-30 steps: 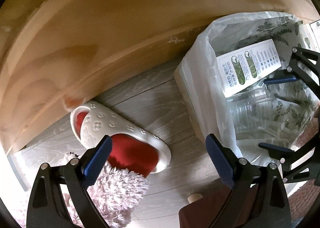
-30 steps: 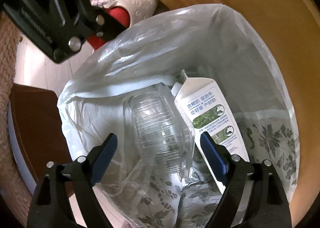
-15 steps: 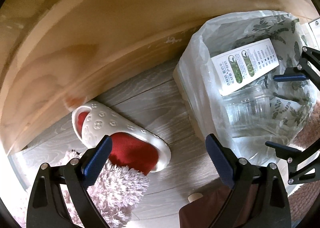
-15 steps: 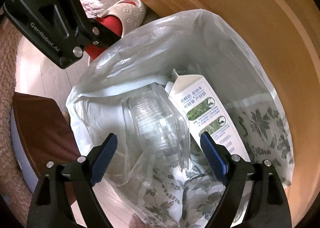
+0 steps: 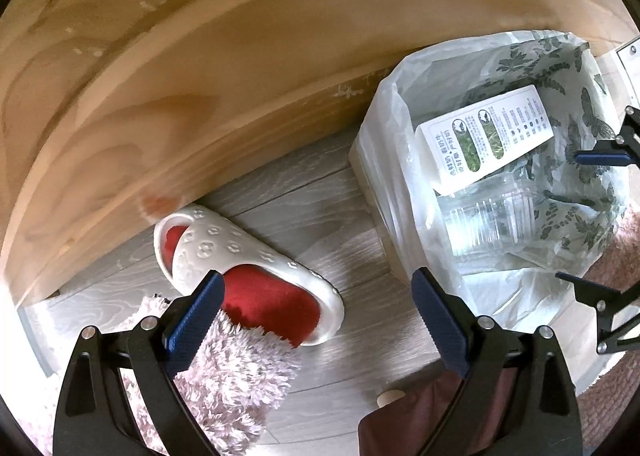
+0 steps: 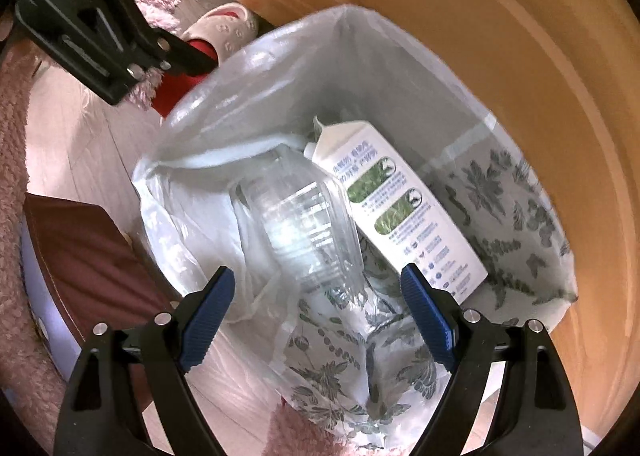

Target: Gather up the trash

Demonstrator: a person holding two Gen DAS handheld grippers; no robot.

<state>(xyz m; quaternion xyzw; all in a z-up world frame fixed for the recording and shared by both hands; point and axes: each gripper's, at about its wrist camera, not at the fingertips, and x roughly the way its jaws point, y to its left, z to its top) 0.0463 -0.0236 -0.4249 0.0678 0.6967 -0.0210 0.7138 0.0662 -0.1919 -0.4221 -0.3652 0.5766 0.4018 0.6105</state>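
We find right tool (image 6: 316, 312) spread, empty, above bin bag (image 6: 280, 67), frame centre. Inside: milk carton (image 6: 400, 211), clear plastic container (image 6: 304, 223), touching. Left tool (image 5: 316, 320) spread over slipper (image 5: 240, 256), lower left.

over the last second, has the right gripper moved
Yes. In the left wrist view the right gripper has slid off toward the right edge, away from the milk carton, backing out from over the bin. Its jaws stay open and empty.

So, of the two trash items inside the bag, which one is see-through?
The clear plastic container; the milk carton leaning beside it is white and opaque, printed with green pictures.
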